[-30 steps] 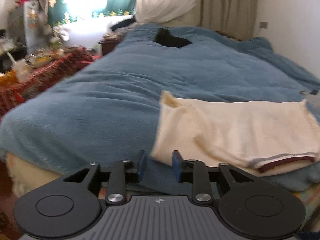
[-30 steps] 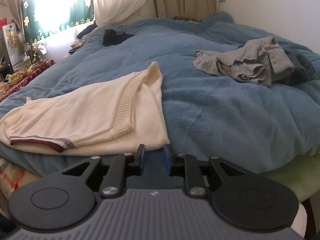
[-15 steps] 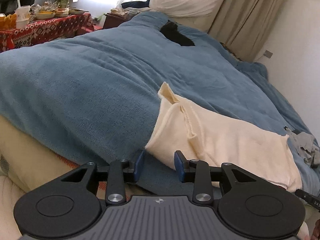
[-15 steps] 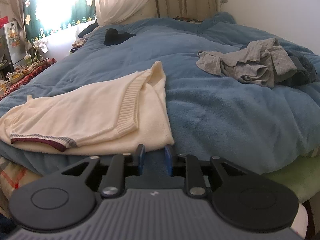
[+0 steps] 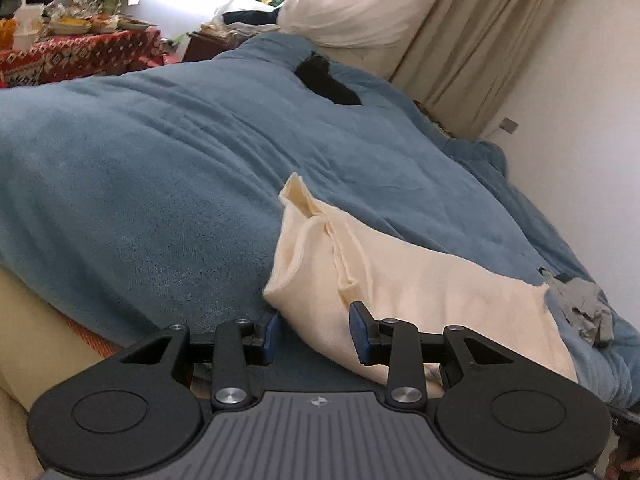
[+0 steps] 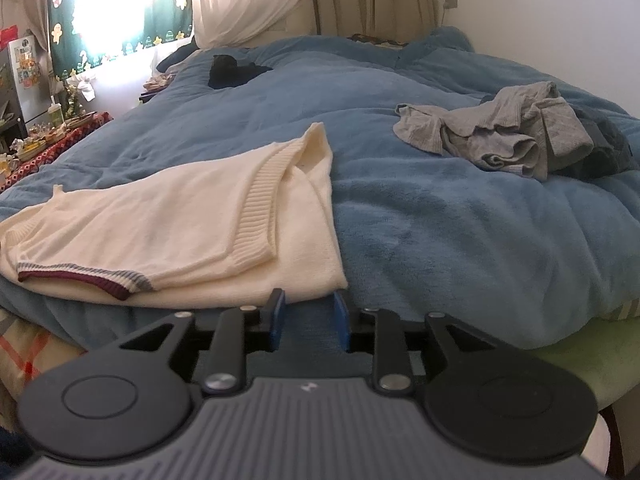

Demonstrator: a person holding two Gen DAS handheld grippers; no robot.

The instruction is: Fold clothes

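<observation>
Blue fleece blanket [image 6: 460, 220] covers the bed, and on its near edge lies the cream knit sweater [image 6: 160, 224], folded over itself with a ribbed band and a maroon-and-grey trimmed hem showing. My left gripper [image 5: 314, 330] has its jaws spread around the sweater's near corner, while my right gripper [image 6: 307, 316] hangs with jaws parted just short of the sweater's edge. Farther back sits a crumpled grey garment [image 6: 500, 136].
</observation>
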